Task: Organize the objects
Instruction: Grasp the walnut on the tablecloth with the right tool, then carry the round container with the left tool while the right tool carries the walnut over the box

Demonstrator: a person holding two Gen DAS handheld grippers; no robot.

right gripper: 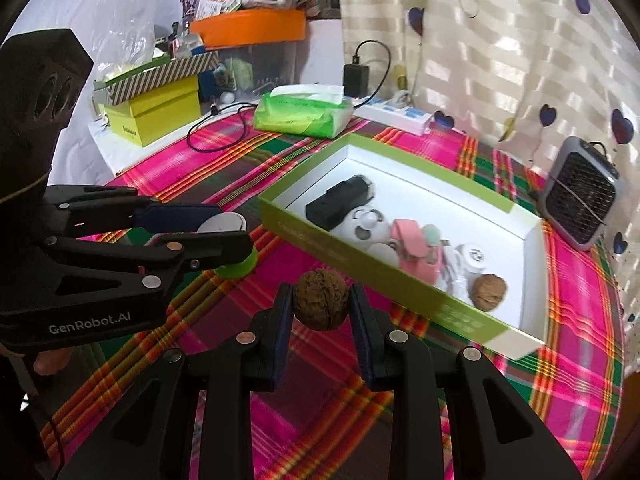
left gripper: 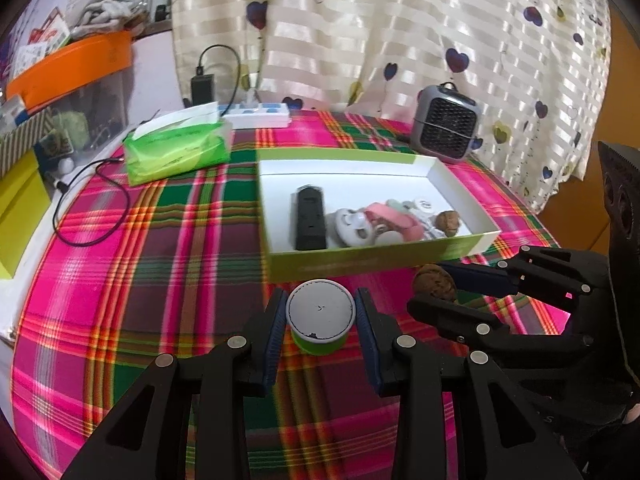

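My left gripper (left gripper: 321, 314) is shut on a small green cup with a white foil lid (left gripper: 320, 314), held above the plaid cloth. In the right wrist view the same cup (right gripper: 230, 232) shows between the left gripper (right gripper: 218, 226) jaws. My right gripper (right gripper: 320, 304) is shut on a brown walnut (right gripper: 320, 300), lifted off the cloth; the walnut (left gripper: 434, 282) also appears in the left wrist view in the right gripper (left gripper: 436, 284). Just beyond both stands a green box with a white inside (left gripper: 440, 172) (right gripper: 532, 228). It holds a black device (left gripper: 310, 218), a second walnut (right gripper: 489, 292), and white and pink items.
A green tissue pack (left gripper: 178, 148) lies at the back left, with a black cable (left gripper: 96, 208) looping near it. A white power strip (left gripper: 260, 114) and a small grey fan (left gripper: 444, 124) stand at the back by the curtain. Stacked boxes (right gripper: 154, 114) crowd the left side.
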